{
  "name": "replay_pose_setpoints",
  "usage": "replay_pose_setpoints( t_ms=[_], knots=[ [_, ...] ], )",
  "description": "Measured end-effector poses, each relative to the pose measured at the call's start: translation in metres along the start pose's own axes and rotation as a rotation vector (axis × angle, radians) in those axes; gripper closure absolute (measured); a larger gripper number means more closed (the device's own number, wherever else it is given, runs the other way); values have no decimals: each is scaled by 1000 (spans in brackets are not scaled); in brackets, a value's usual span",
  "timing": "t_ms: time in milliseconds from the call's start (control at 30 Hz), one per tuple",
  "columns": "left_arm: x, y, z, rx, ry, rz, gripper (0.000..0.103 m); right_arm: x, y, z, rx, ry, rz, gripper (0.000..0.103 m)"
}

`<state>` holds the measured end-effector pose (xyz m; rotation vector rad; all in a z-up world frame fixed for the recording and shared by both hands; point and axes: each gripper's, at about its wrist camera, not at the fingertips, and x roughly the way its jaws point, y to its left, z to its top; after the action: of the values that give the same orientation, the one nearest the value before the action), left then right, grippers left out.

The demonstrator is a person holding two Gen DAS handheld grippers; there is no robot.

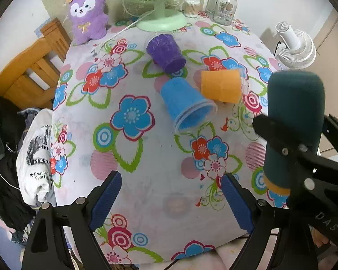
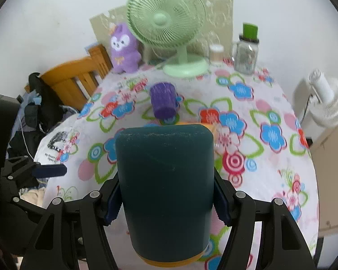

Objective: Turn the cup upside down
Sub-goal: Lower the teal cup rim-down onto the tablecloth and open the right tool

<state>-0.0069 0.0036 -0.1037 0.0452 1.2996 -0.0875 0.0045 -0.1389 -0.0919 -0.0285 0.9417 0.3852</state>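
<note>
My right gripper (image 2: 166, 204) is shut on a dark teal cup (image 2: 166, 180) with an orange rim band. It holds the cup above the table, closed base up and rim down. The cup also shows in the left wrist view (image 1: 295, 126), at the right, with the right gripper (image 1: 304, 157) around it. My left gripper (image 1: 171, 198) is open and empty, low over the near part of the floral tablecloth (image 1: 135, 168). A blue cup (image 1: 187, 103), an orange cup (image 1: 220, 86) and a purple cup (image 1: 165, 52) lie on their sides mid-table.
At the back stand a green fan (image 1: 162, 20), a purple plush toy (image 1: 89, 13), a glass jar mug with a green lid (image 1: 225, 4) and a cotton-swab tub (image 1: 191, 7). A wooden chair (image 1: 33, 67) and clothes (image 1: 36, 157) are left; a white fan (image 1: 295, 45) is right.
</note>
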Motion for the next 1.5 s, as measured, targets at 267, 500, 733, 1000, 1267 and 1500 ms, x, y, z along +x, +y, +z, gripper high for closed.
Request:
replay_pose_setpoints(
  t_ms=[267,500,733,1000,1267,1500],
  knots=[
    [26,5,-14,-10,37,1,12,12,7,-22,-73,-136,-13,33],
    [50,2,-20,35,19,-30,12,31,5,-39,-56,-175,-17,33],
    [72,-4,-16,82,-13,-41,12,49,-7,-49,-25,-211,-35,33],
    [84,-13,-17,169,-27,-3,12,61,-16,-55,-15,-276,-35,33],
    [92,-17,-21,191,-30,2,11,80,-17,-58,8,-275,-20,33],
    [94,-17,-29,190,-18,-6,12,74,-17,-65,29,-268,-24,33]
  ],
)
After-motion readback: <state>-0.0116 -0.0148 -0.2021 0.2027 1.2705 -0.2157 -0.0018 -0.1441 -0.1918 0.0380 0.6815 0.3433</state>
